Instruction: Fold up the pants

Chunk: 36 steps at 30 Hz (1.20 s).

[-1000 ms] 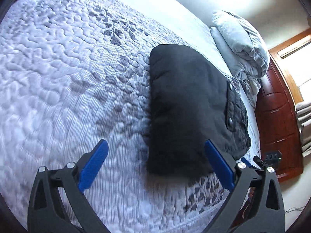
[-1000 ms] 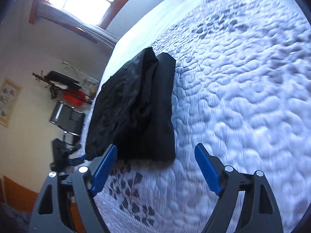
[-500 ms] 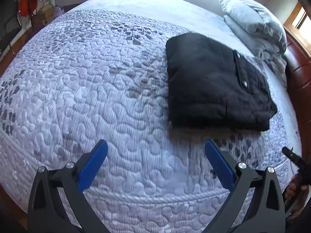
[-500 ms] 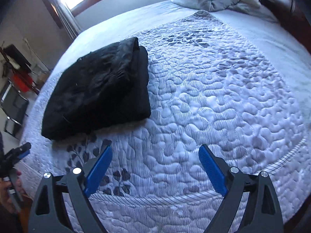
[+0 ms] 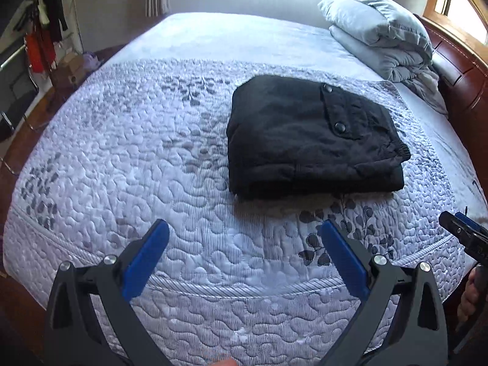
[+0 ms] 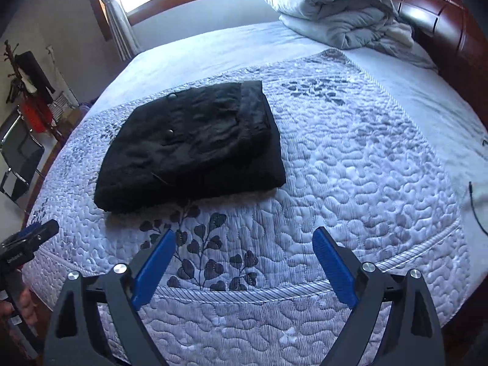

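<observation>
The black pants lie folded into a thick rectangle on the quilted bed, button pocket flap on top; they also show in the right wrist view. My left gripper is open and empty, held back near the bed's front edge, well short of the pants. My right gripper is open and empty, also back at the front edge, to the right of the pants. Each gripper shows at the edge of the other's view, the right one and the left one.
A white quilt with grey leaf print covers the bed. A folded grey duvet and pillow lie at the head by the dark wooden headboard. A chair and clothes rack stand left of the bed.
Both grippers have pulled back and up from the pants toward the bed's front edge. The folded pants have stayed in place, and both grippers stay open.
</observation>
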Tool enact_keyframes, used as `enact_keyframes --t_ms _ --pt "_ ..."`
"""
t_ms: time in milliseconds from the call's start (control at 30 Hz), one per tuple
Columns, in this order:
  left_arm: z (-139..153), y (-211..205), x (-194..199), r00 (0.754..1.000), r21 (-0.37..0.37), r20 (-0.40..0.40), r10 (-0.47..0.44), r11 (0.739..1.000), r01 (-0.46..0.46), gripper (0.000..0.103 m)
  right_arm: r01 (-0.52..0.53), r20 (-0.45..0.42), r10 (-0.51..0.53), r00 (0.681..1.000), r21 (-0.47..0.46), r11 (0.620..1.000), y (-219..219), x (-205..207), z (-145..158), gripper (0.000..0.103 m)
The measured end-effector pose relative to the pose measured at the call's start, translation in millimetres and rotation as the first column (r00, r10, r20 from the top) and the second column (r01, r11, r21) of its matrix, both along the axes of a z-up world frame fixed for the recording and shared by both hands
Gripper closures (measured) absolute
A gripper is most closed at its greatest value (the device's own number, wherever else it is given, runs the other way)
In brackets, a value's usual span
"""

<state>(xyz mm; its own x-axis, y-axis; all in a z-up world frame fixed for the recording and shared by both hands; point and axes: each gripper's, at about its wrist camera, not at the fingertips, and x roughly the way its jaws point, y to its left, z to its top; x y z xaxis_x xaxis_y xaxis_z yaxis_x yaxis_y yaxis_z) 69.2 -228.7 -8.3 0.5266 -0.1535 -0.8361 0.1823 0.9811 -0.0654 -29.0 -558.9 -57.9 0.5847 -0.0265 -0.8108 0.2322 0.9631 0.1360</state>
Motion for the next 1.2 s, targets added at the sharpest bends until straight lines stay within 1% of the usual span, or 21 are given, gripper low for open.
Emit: enact_keyframes --t_ms 133,233,367,433,533,800,900,1033,1200 --pt "23.2 -3.4 -7.9 0.999 0.013 0.054 0.009 1.000 -0.010 0.003 -0.001 0.027 0.002 1.000 -0.052 0.999 11.3 -5.0 23.3 0.009" --pt "34.4 -4.3 -11.3 0.997 0.010 0.078 0.012 1.000 -0.013 0.003 0.015 0.034 -0.012 0.999 -0.080 0.997 15.3 -7.6 35.2 0.009" --pt "44.1 -5.2 -14.6 0.997 -0.020 0.083 0.009 1.000 -0.007 0.003 0.019 0.065 -0.013 0.998 -0.098 0.995 21.8 -11.8 49.8 0.008" --pt "47.4 -7.3 -16.3 0.995 -0.014 0.096 0.004 1.000 -0.003 0.003 0.022 0.082 -0.013 0.997 -0.113 0.993 25.8 -13.8 55.1 0.007" --pt "50.1 -12.1 -18.6 0.993 0.016 0.114 -0.006 1.000 0.004 0.003 0.015 0.103 0.000 0.995 -0.139 0.990 31.5 -14.9 61.8 0.007" --pt "47.0 -21.7 -19.6 0.993 0.024 0.107 -0.040 0.999 0.038 0.003 0.020 0.124 0.000 0.992 -0.156 0.988 34.4 -15.8 68.1 0.006" --pt "45.8 -23.9 -19.9 0.994 0.022 0.103 -0.043 0.999 0.041 0.003 0.026 0.121 -0.008 0.993 -0.144 0.989 32.1 -14.8 66.2 0.006" --pt "45.1 -23.8 -17.9 0.995 -0.001 0.095 -0.040 0.999 0.040 0.003 0.022 0.110 -0.007 0.994 -0.136 0.990 31.4 -12.7 60.8 0.006" --pt "44.6 -25.8 -15.7 0.994 -0.001 0.099 -0.039 0.999 0.039 0.003 0.015 0.103 -0.001 0.995 -0.136 0.991 32.8 -10.6 56.7 0.006"
